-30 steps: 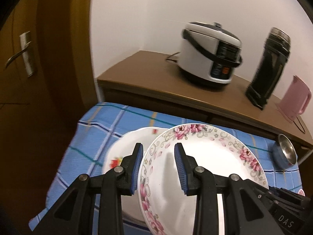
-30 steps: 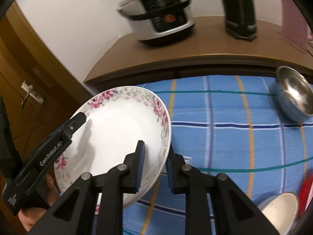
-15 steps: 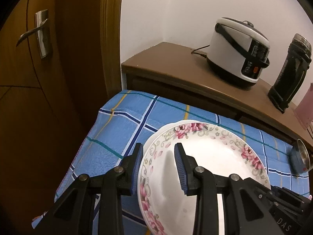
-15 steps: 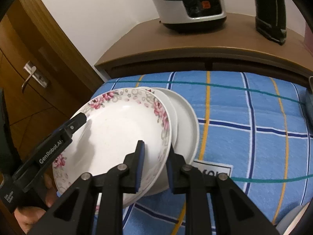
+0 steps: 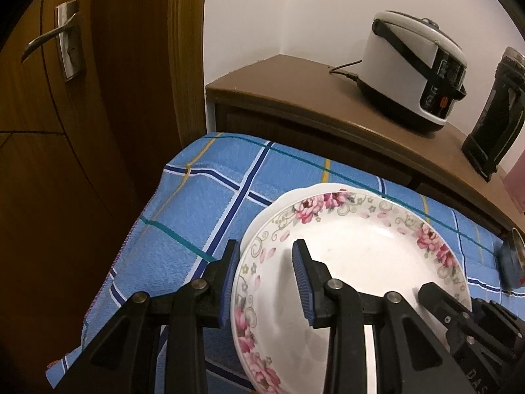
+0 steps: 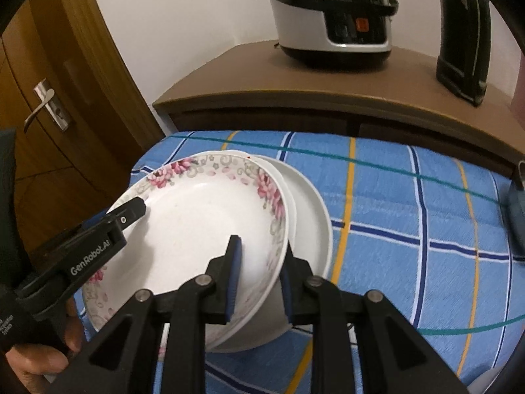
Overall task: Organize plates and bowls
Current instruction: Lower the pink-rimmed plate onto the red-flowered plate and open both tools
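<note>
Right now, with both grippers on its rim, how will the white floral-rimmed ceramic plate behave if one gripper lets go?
The floral plate looks rigid, so it should not bend. Its glaze appears smooth, so the pads may slip. It sits over the plain white plates, so it would probably drop onto them and could chip.

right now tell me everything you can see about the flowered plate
The flowered plate is a deep, glossy white dish, ceramic by the look of it, with pink roses and grey scrollwork around its rim. It looks empty. It sits tilted over plain white plates on the blue checked cloth. The left hand-held gripper straddles one side of its rim and the right hand-held gripper straddles the opposite side. Whether its underside rests on the plates below cannot be told.
</note>
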{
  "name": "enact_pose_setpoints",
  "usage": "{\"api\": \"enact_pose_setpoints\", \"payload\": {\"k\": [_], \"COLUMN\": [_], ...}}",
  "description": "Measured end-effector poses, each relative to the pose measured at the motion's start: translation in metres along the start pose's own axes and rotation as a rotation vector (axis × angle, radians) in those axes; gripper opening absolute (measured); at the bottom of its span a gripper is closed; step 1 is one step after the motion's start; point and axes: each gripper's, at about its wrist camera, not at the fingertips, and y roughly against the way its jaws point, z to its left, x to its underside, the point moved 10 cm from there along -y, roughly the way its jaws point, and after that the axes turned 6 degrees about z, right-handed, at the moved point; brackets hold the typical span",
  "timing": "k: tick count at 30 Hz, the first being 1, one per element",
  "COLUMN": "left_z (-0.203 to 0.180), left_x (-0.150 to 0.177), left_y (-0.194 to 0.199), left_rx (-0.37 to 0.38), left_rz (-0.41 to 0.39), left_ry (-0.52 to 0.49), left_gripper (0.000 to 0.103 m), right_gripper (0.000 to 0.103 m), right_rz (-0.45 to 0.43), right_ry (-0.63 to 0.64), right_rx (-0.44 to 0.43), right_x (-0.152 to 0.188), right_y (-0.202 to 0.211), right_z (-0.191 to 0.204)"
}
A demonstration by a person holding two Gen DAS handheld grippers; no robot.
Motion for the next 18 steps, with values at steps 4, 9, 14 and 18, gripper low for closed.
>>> {"api": "enact_pose_setpoints", "payload": {"k": [4,9,14,18], "left_z": [0.001,0.001,-0.002,-0.002], "left_x": [-0.001,0.004,0.001,-0.005], "left_y": [-0.001,-0.008,-0.004,0.004], "left_rx": [-0.012,-0.041,-0.079,-0.102], "left_rz": [-0.002,0.000,-0.037,-0.083], "left_ry": [-0.003,-0.018,-0.052,-0.057], "left_gripper": [0.036,0.036,0.036,0.036], "right_gripper": [0.023,0.023,0.023,0.025], "right_rz": [-0.014,-0.036,-0.073,-0.103], "right_ry": [0.023,0.066,0.087,0.101], "right_rx": [0.015,0.049,0.076,0.094], "right_x": [-0.001,-0.003,-0.005,-0.007], "right_y": [-0.001,-0.004,-0.005,-0.006], "right_z": [0.000,0.004,0.003,0.002]}}
